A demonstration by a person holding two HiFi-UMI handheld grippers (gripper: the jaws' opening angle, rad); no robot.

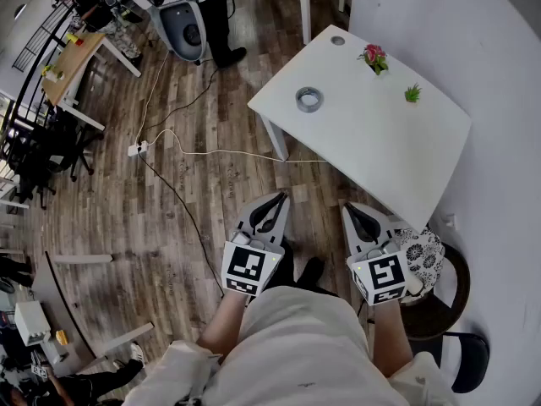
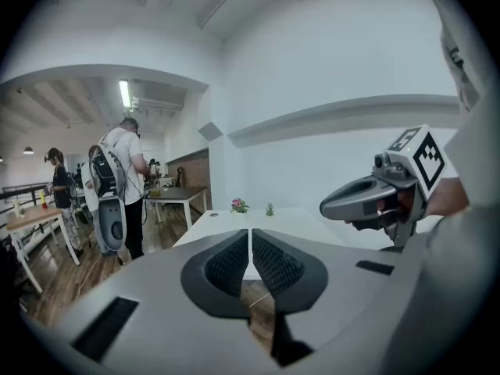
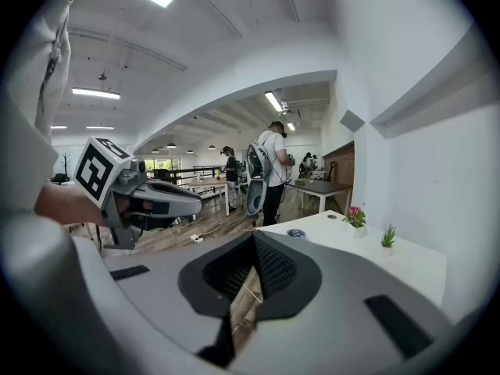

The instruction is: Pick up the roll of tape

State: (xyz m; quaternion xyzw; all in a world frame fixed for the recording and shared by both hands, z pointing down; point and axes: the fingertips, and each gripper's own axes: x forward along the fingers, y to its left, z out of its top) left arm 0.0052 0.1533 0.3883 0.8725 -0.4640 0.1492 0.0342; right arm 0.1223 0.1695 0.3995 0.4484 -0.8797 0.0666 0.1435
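A grey roll of tape [image 1: 309, 100] lies flat on the white table [image 1: 397, 155], near its far left side; the right gripper view shows the roll of tape [image 3: 296, 233] small on the tabletop ahead. My left gripper [image 1: 280, 199] and right gripper [image 1: 354, 207] are held side by side over the wooden floor, short of the table's near edge. Both are shut with nothing between their jaws. In the left gripper view the left gripper [image 2: 250, 233] points at the table, and the right gripper [image 2: 332, 205] shows at the right.
A small pink-flowered plant [image 1: 373, 57] and a small green plant [image 1: 412, 94] stand at the table's far side by the white wall. A white cable [image 1: 194, 152] crosses the floor. A person [image 3: 271, 170] stands beyond the table. A round dark stool [image 1: 435, 303] sits at my right.
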